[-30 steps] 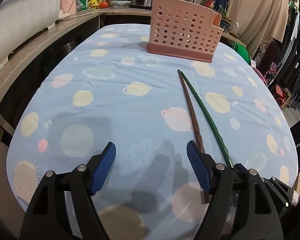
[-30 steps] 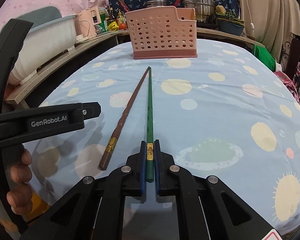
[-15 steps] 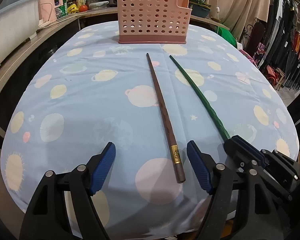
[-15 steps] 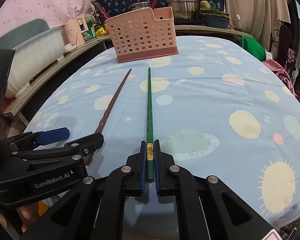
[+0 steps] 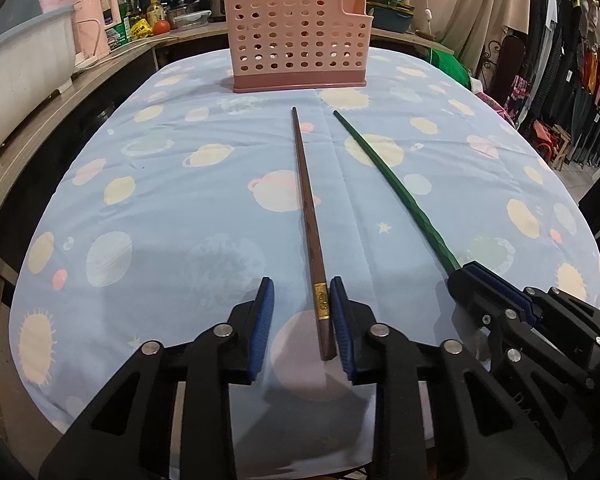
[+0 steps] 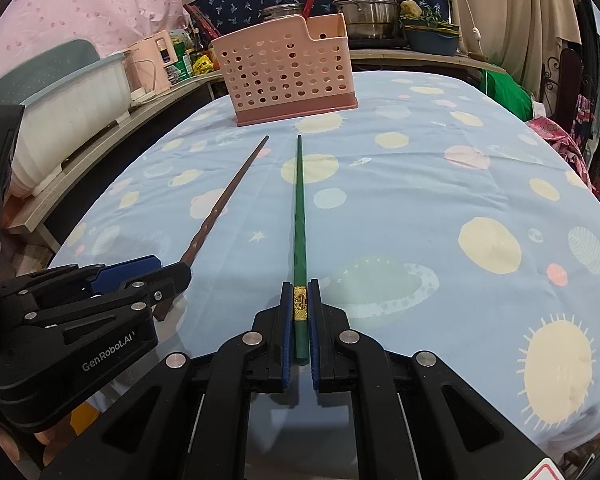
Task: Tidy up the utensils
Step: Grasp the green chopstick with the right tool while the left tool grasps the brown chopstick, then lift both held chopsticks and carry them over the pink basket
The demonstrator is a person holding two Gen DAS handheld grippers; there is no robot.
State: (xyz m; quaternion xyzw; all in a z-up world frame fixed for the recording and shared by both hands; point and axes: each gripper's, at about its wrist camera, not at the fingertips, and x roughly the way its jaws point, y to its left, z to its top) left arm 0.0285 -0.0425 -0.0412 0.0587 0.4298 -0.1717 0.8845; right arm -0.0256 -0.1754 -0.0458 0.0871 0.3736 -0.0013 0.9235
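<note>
A: What was the biggest thing in view?

B: The table (image 5: 148, 208), under a pale blue cloth printed with suns and planets. At its twelve o'clock end stood the pink perforated utensil basket (image 5: 296, 36), upright.

A: And the utensils?

B: Two long chopsticks lay on the cloth, both tips pointing toward twelve o'clock, short of the basket. The brown chopstick (image 5: 306, 200) lay at the nine o'clock side of the green chopstick (image 6: 300, 208), apart from it, tips nearer than butts.

A: The grippers?

B: The right gripper (image 6: 299, 296) was clenched on the green chopstick's butt end, blue pads pressed on either side at the gold band. The left gripper (image 5: 302, 308) had just been closing around the brown chopstick's banded end. The stick lay just beside the pad at three o'clock, and a clear gap remained to the other pad (image 5: 262, 320), so it was not yet grasped.
</note>
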